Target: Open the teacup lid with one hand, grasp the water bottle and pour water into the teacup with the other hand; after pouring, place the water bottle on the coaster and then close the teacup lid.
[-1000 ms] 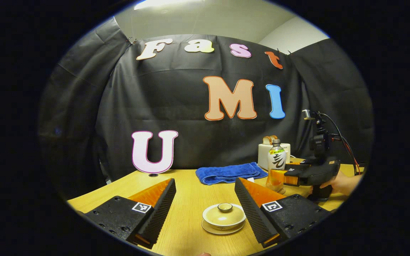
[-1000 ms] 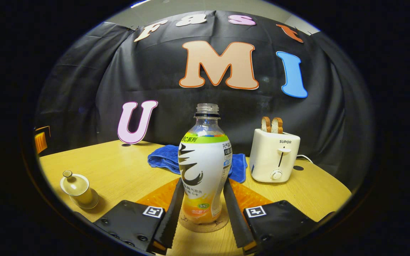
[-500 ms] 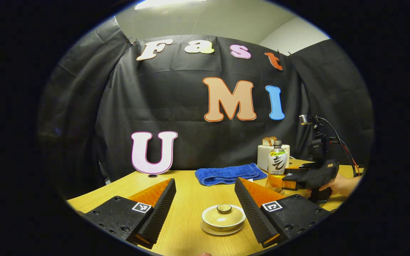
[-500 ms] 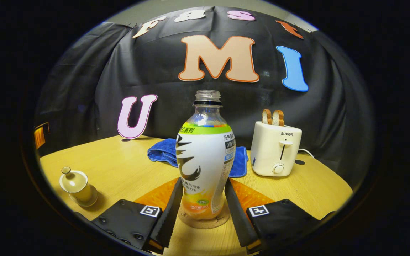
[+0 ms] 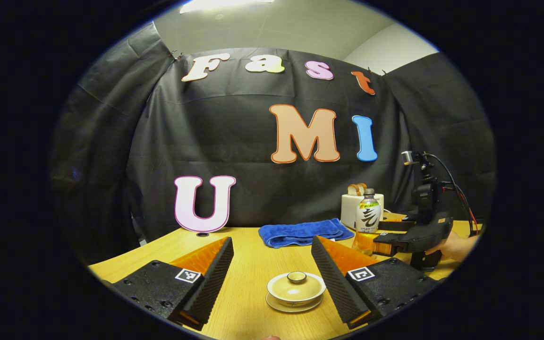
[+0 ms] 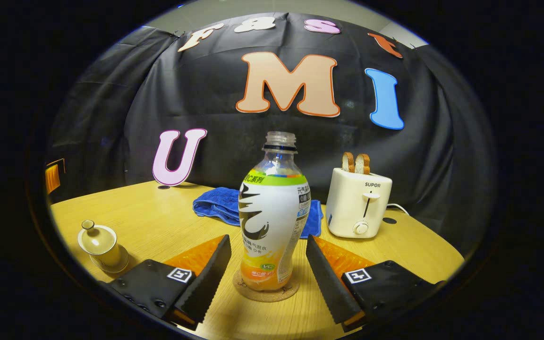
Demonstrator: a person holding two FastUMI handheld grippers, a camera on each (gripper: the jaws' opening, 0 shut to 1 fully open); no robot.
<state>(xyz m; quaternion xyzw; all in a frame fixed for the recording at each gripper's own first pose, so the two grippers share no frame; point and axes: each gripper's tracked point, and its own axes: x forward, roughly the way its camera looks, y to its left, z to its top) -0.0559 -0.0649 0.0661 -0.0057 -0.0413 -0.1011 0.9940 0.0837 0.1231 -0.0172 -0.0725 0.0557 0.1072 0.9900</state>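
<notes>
A lidded yellow teacup (image 5: pixel 295 289) on its saucer sits on the wooden table (image 5: pixel 253 264), just ahead of my left gripper (image 5: pixel 271 239), which is open and apart from it. The uncapped water bottle (image 6: pixel 274 212) stands upright on a round cork coaster (image 6: pixel 248 293). My right gripper (image 6: pixel 268 238) is open, one finger on each side of the bottle with a gap to both. In the left gripper view the bottle (image 5: pixel 368 216) and the right gripper (image 5: pixel 377 234) stand at the right. In the right gripper view the teacup (image 6: pixel 99 245) is at the far left.
A white toaster (image 6: pixel 358 203) holding bread stands behind and right of the bottle. A folded blue towel (image 6: pixel 220 205) lies at the back of the table. A hand (image 5: pixel 454 245) holds the right gripper near the table's right edge.
My right gripper's fingers have spread off the bottle and drawn back slightly, leaving the bottle standing on the coaster. The left gripper has hardly moved.
</notes>
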